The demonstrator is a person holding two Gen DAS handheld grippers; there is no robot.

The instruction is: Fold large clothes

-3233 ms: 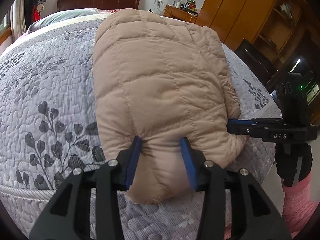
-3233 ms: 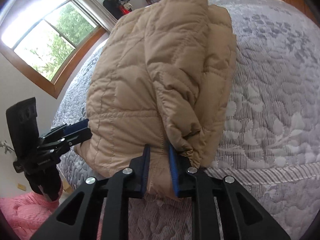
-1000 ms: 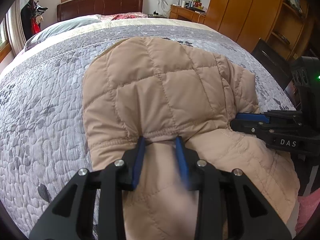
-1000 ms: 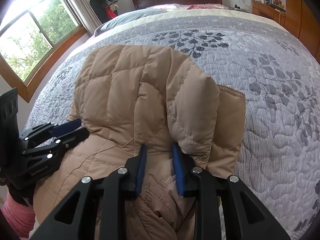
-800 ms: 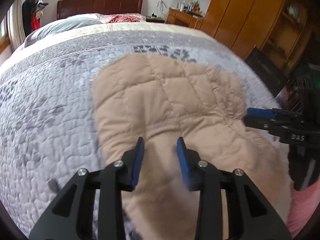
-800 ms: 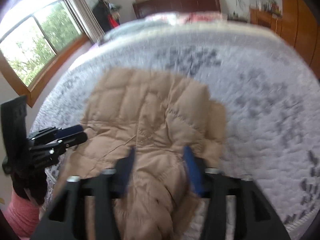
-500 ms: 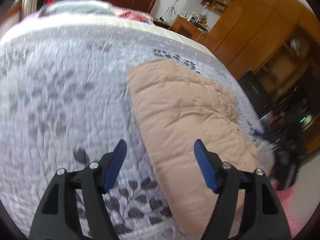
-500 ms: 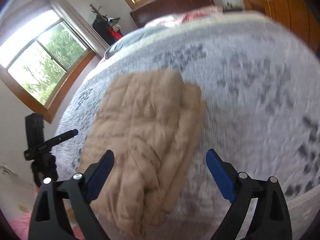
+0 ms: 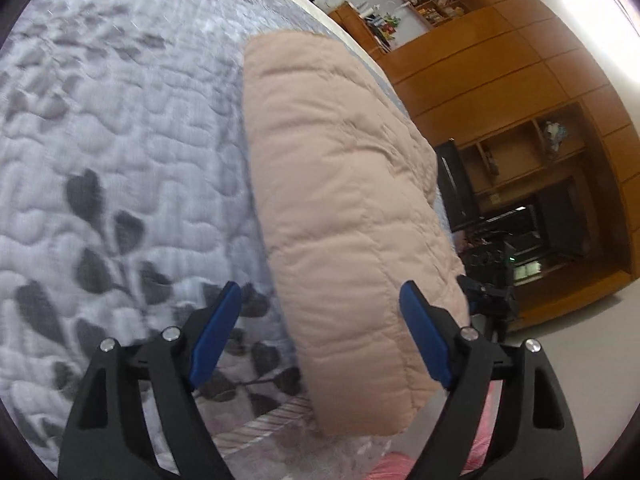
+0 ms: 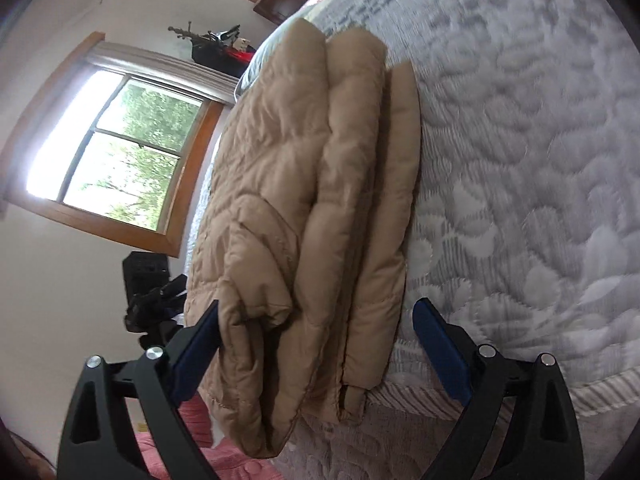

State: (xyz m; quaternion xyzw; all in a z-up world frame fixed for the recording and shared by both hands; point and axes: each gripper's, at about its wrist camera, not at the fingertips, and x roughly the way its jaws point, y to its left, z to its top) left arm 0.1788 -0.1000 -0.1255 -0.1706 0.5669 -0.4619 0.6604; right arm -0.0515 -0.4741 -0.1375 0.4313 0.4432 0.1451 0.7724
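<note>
Folded tan jacket [image 9: 344, 200] is lying at the bed [image 9: 120, 120] edge, near end overhanging. Left gripper [image 9: 320, 332] jaws have just been widening, standing apart, straddling its corner without pressing. Right gripper [image 10: 316, 340] is gaping likewise around the layered end

The folded jacket [image 9: 344, 200] lay on the bed [image 9: 120, 120] near its foot edge, one end reaching over that edge — its layers stacked one on another. The left gripper [image 9: 320, 332] stood at the jacket's end toward one side of the bed, the right gripper [image 10: 316, 344] at its end toward the other. A wardrobe [image 9: 520, 92] stood beyond the bed's one side — a window [image 10: 116, 160] beyond the other.
</note>
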